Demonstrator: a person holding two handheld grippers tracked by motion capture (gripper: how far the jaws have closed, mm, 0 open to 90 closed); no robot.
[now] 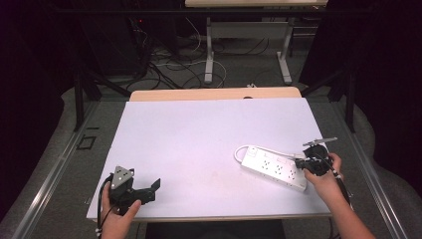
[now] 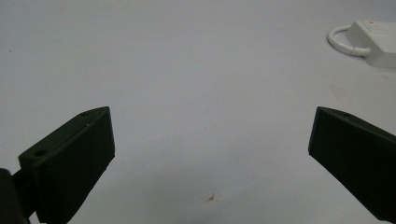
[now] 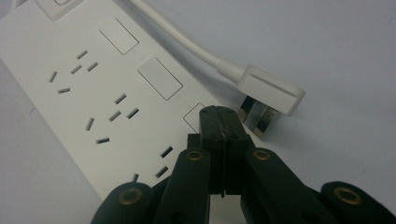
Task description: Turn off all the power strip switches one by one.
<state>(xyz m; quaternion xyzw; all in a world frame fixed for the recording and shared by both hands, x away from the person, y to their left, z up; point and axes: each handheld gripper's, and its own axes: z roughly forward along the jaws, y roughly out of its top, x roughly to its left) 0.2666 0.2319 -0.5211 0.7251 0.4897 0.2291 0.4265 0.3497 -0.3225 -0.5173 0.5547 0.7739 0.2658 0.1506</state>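
We see the white power strip [image 1: 273,168] lying on the desk [image 1: 199,134], its plug [image 3: 271,95] resting just beside its far edge. Our right tool [image 3: 219,119] is clenched empty, tips over the strip's edge beside the plug. Well left of the strip, our left tool [image 2: 210,140] gapes wide, holding nothing.

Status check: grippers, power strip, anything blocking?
Left gripper open, idle near table edge. Right gripper shut, empty, tips over the power strip. Its plug lies loose beside it. Nothing in the way.
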